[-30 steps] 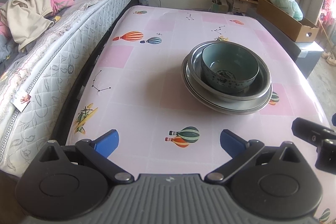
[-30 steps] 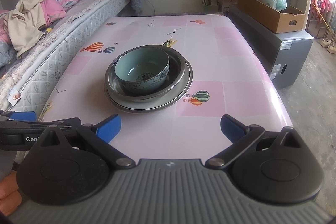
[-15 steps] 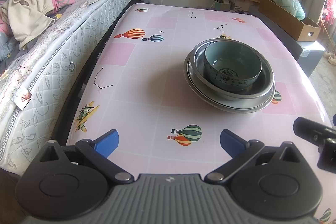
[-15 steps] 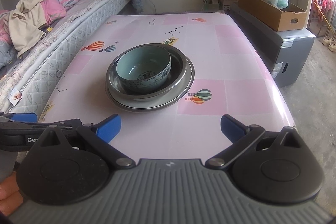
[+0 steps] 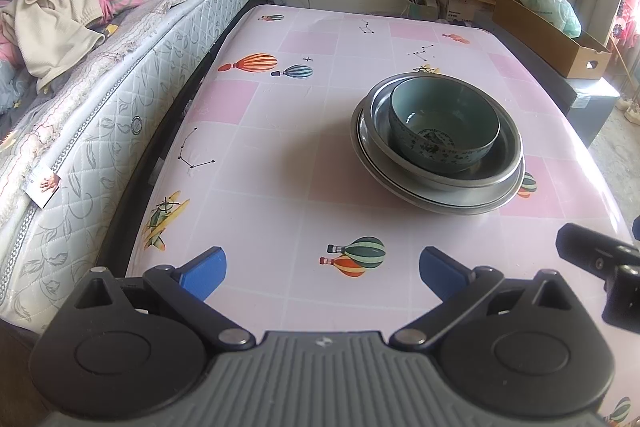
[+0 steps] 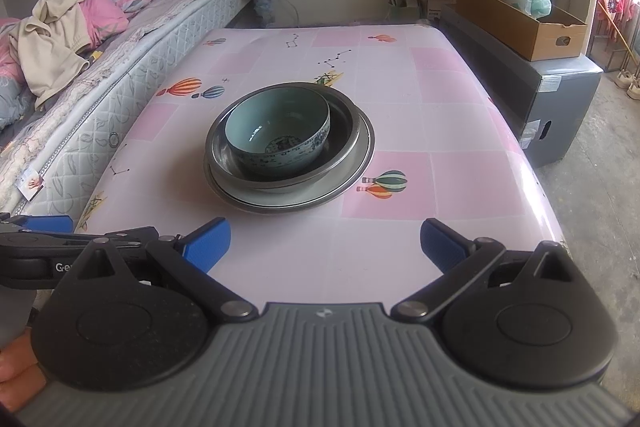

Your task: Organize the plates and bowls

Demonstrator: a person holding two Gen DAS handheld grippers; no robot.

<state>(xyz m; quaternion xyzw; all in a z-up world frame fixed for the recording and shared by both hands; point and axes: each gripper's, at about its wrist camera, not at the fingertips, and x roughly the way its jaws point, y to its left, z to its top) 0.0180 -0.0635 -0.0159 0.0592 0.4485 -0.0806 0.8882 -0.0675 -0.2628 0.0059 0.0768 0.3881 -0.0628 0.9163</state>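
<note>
Your stacking looks finished, or close to it. The bowl [image 6: 279, 131] sits upright inside a metal basin [image 6: 347, 139], and the basin rests on a wider plate [image 6: 360, 163]; the three nest as one pile near the middle of the desk [image 6: 448, 115]. The bowl sits off-centre in the basin, toward the bed [image 6: 120, 39], with its wall close to or against the basin's wall there. No other plate or bowl shows on the desk in either view, so nothing seems left to gather. If anything remains, it is centring the bowl, or moving the pile should you want it elsewhere; that is my reading from how things lie.

Your left tool [image 5: 322, 263] hangs over the near edge of the desk, pointing toward the pile, which lies ahead and to its right. Its jaws stand wide apart and hold nothing. Your right tool [image 6: 325, 241] hovers over the near edge too, level, with the pile ahead and slightly to its left. Its jaws are also spread wide and empty. The two tools sit side by side, well short of the pile, and neither touches any dish.
</note>
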